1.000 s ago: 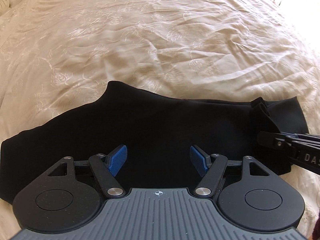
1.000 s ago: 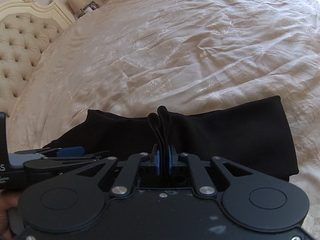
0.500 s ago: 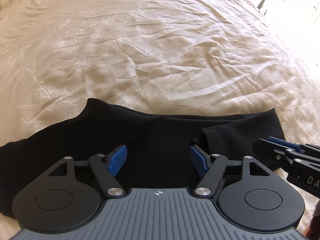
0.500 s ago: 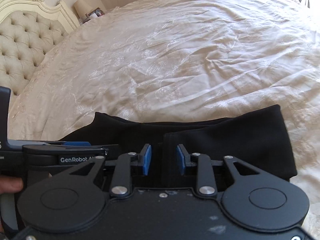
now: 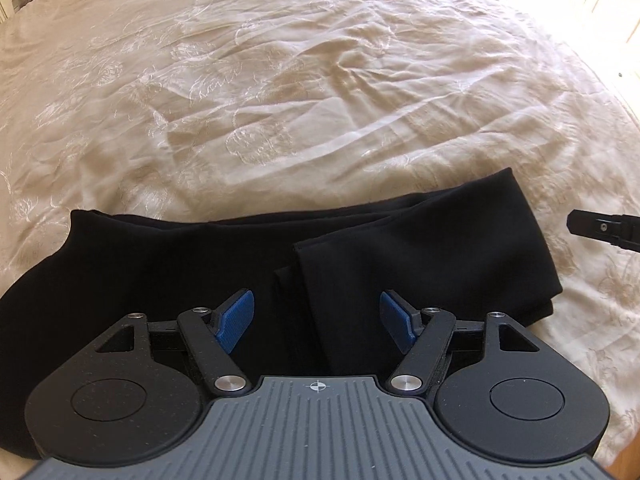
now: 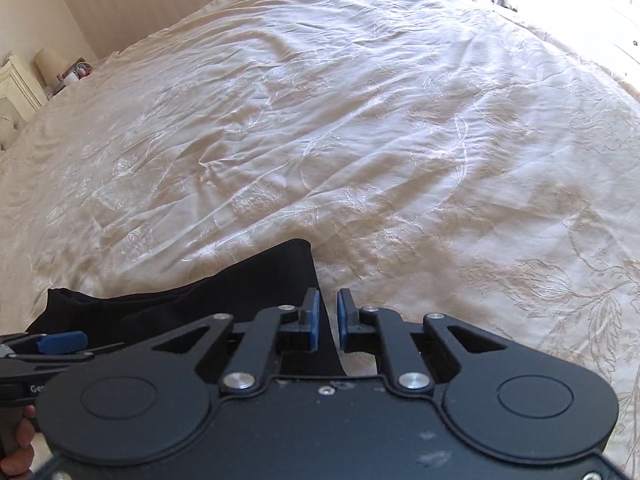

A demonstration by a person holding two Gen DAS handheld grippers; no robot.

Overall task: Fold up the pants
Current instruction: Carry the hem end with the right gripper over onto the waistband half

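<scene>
Black pants lie flat on the cream bedspread, with one end folded over the rest; the folded edge runs near the middle of the left wrist view. My left gripper is open wide and empty, just above the pants near that edge. My right gripper is slightly open and empty, over the right end of the pants. Its tip shows at the right of the left wrist view. The left gripper shows at the lower left of the right wrist view.
The cream embroidered bedspread stretches far beyond the pants. A lamp and small items stand on a nightstand at the far left, beside the headboard. A bright window is at the far right.
My right gripper let go of the fold of pants it pinched, opened, and moved right, off to the pants' right end. The folded end now lies flat. My left gripper stayed open.
</scene>
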